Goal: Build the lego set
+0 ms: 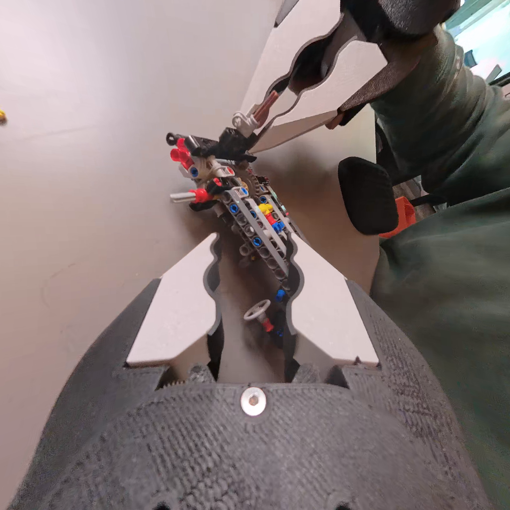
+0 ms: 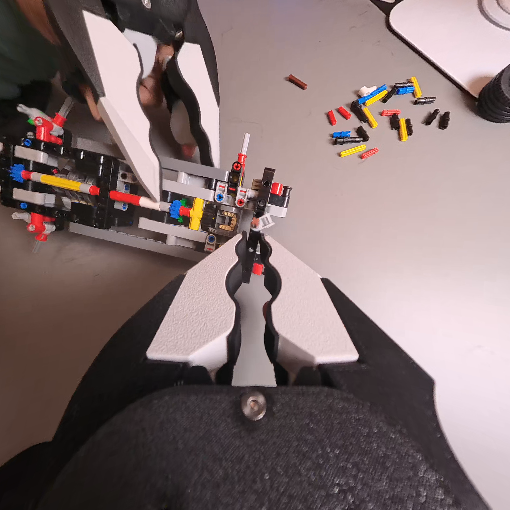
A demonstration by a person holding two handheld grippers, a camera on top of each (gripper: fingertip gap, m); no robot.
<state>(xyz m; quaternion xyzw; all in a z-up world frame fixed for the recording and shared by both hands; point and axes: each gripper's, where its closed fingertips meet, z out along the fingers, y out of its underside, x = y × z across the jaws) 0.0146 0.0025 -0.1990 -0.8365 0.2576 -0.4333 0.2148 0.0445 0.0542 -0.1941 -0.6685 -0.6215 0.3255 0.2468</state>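
Note:
The lego chassis, a long black and grey frame with red, blue and yellow pins and gears, lies on the grey table. It also shows in the left wrist view. My left gripper straddles one side beam and seems shut on it; it also shows in the right wrist view. My right gripper is shut on a brown axle with a light grey connector and holds it against the chassis end. A grey steering wheel sits between my left fingers.
A scatter of loose red, blue, yellow and black pins and a single brown axle lie at the far right. A black tyre and a white object sit beyond. A black chair back and a green sleeve are beside the table. Spacing between my two grippers at the tips: around 7 cm.

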